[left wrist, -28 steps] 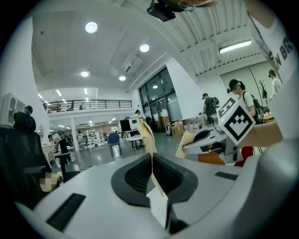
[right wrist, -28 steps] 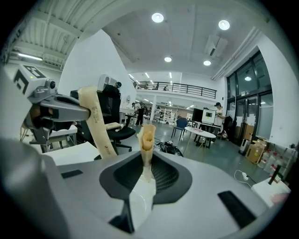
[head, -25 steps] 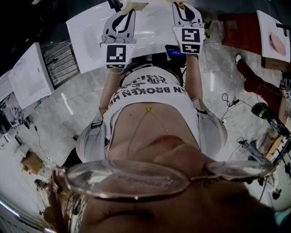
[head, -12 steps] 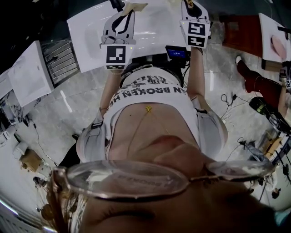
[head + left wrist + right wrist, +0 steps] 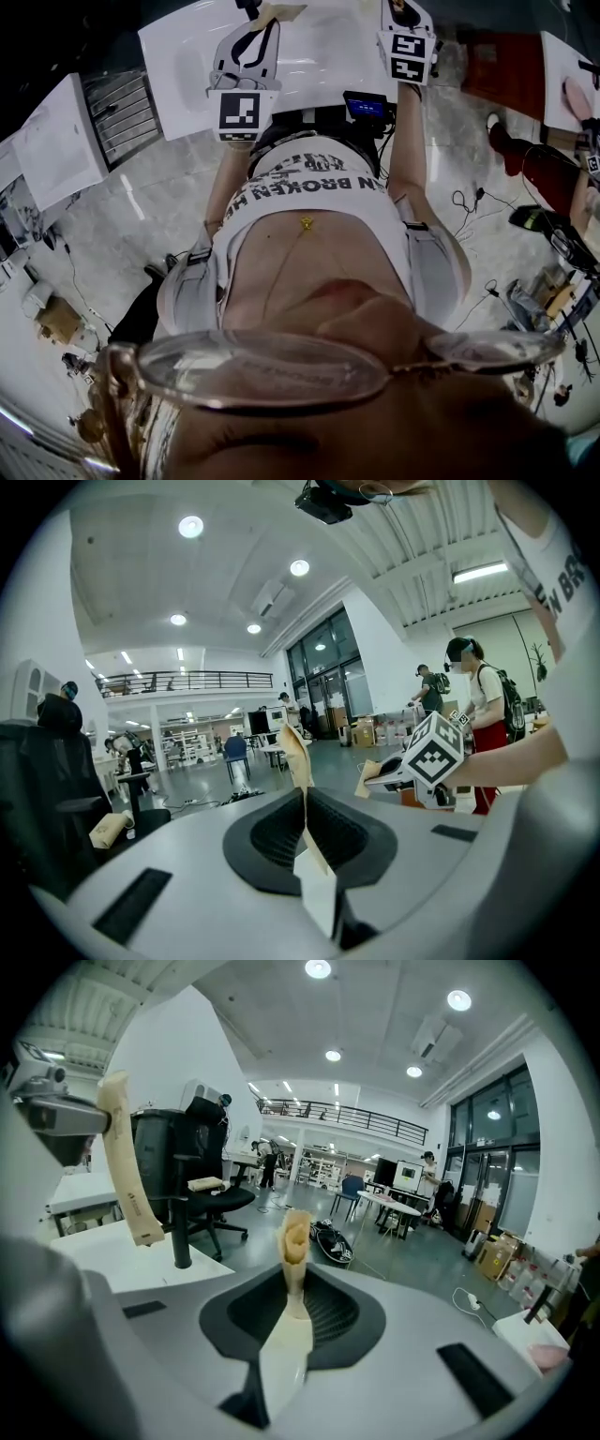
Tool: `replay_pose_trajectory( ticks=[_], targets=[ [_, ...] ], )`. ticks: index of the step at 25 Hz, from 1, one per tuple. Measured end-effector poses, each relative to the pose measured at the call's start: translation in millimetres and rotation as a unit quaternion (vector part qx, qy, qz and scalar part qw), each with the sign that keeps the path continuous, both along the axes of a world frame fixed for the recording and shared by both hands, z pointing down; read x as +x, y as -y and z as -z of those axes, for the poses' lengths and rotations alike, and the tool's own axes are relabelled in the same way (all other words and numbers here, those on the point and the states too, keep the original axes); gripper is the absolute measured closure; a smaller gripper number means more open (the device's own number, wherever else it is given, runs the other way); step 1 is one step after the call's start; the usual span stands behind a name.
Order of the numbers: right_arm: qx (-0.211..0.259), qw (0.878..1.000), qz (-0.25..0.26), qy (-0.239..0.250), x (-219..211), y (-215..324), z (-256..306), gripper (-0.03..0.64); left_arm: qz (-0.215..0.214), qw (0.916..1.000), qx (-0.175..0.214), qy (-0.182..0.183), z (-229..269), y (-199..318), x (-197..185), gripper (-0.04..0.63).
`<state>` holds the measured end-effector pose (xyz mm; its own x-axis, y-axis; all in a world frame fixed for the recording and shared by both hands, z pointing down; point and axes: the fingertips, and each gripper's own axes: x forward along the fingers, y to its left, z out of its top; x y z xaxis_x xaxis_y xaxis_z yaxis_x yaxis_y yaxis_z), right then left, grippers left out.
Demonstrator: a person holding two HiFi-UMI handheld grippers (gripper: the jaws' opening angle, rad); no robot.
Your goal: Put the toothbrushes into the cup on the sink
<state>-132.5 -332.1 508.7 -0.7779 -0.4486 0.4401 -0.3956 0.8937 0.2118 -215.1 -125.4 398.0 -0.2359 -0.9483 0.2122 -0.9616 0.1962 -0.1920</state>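
My left gripper (image 5: pixel 253 13) is over the white sink top (image 5: pixel 183 56), shut on a toothbrush in a tan paper wrapper (image 5: pixel 278 11). In the left gripper view the jaws (image 5: pixel 303 803) pinch that wrapper (image 5: pixel 298 752), which sticks up past them. My right gripper (image 5: pixel 400 7) is further right, near the top edge, shut on a second tan-wrapped toothbrush (image 5: pixel 294 1241) that stands up between its jaws (image 5: pixel 292 1288). Each gripper view shows the other gripper: the right one (image 5: pixel 380 782), the left one (image 5: pixel 98 1119) with its toothbrush (image 5: pixel 127 1162). I see no cup clearly.
A black device with a blue screen (image 5: pixel 364 105) hangs at the person's waist. A red-brown cabinet (image 5: pixel 497 66) stands to the right, and white basins (image 5: pixel 56 155) lean at the left. Cables lie on the floor (image 5: pixel 469 202). A black office chair (image 5: pixel 187 1166) and people (image 5: pixel 483 696) are beyond.
In the head view the right gripper has moved up and to the right with its toothbrush. The left gripper has stayed where it was, still holding its toothbrush.
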Motion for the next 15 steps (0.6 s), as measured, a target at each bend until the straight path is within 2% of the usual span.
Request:
replay_pose_trajectory(
  ticks=[15],
  targets=[
    [-0.018, 0.999, -0.001, -0.031, -14.2, 14.4, -39.1, 0.551, 0.018, 0.9998, -0.002, -0.005, -3.3, -7.5, -2.0, 0.575]
  ],
)
